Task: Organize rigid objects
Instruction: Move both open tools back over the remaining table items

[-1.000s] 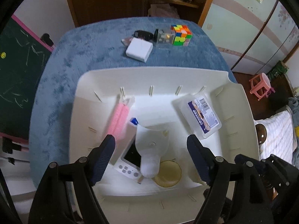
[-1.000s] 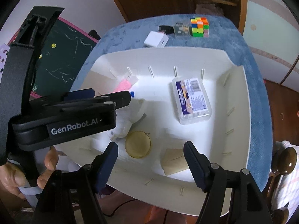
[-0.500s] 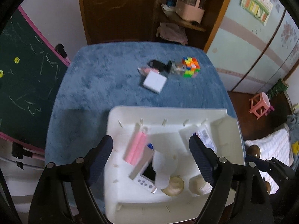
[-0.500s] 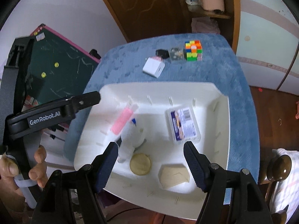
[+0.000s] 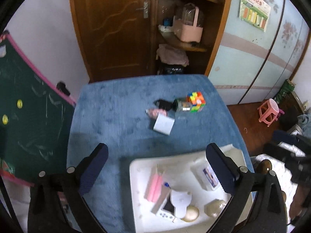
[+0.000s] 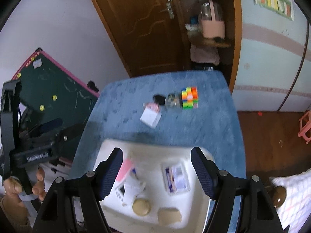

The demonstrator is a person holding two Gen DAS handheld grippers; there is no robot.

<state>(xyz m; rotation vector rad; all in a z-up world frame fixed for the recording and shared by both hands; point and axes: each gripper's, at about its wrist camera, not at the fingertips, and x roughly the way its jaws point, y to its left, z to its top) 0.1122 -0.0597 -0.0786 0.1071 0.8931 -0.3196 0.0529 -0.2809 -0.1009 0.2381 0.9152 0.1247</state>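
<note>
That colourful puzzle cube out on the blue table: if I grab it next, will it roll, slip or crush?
The puzzle cube rests on a flat face on the fuzzy blue table, so it probably won't roll. It looks like hard plastic, likely stiff and light. Its sides may be a bit slick, and a small clear box sits against it, so nudging could shift both.

We see a white tray [image 5: 136, 174] on the near end of the blue table. In the tray lie a pink stick [image 5: 153, 186], a clear box with a label [image 5: 208, 174], a small white gadget with buttons [image 5: 165, 210] and two round yellowish pieces [image 5: 191, 212]. Far past the tray, near the table's far end, sit a colorful puzzle cube [image 5: 196, 102], a small white box [image 5: 163, 124], a little clear box [image 5: 181, 104] and something small and black [image 5: 162, 103].
</note>
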